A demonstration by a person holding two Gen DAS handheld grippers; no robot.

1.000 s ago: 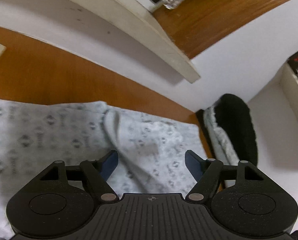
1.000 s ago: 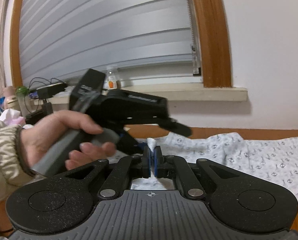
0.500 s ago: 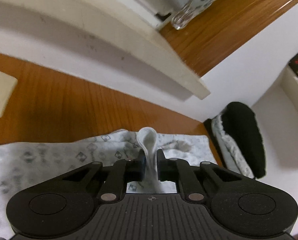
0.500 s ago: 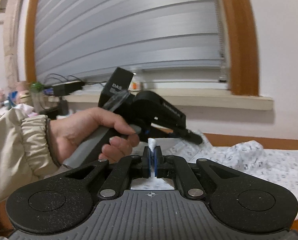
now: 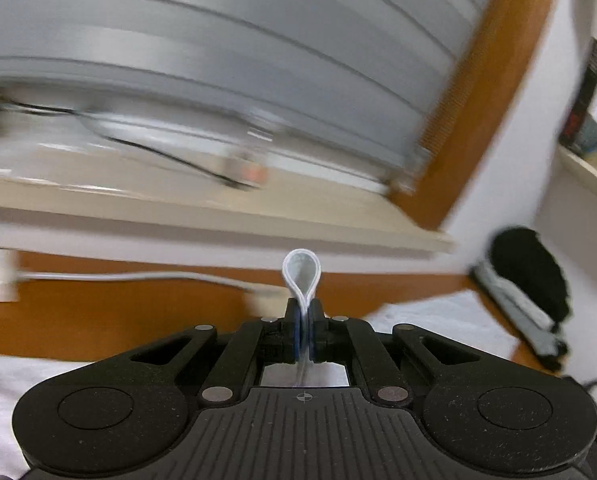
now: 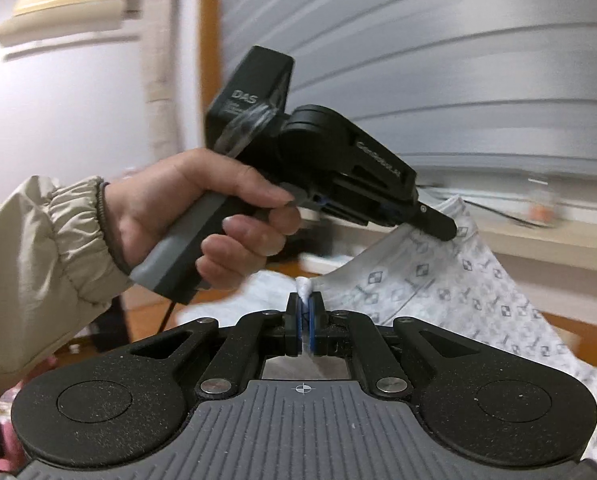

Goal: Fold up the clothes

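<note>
Fold step, mid-lift — left tool [image 5: 305, 326] and right tool [image 6: 305, 322] each clamped tight on a pinch of the patterned garment [image 6: 450, 280]; next — carry both held edges across and lay them on the cloth resting on the counter [image 5: 110, 316].

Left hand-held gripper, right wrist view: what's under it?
Under the left hand-held gripper the patterned garment hangs from its shut jaws, draped toward the wooden table. The cloth hides the table surface beneath it.
</note>
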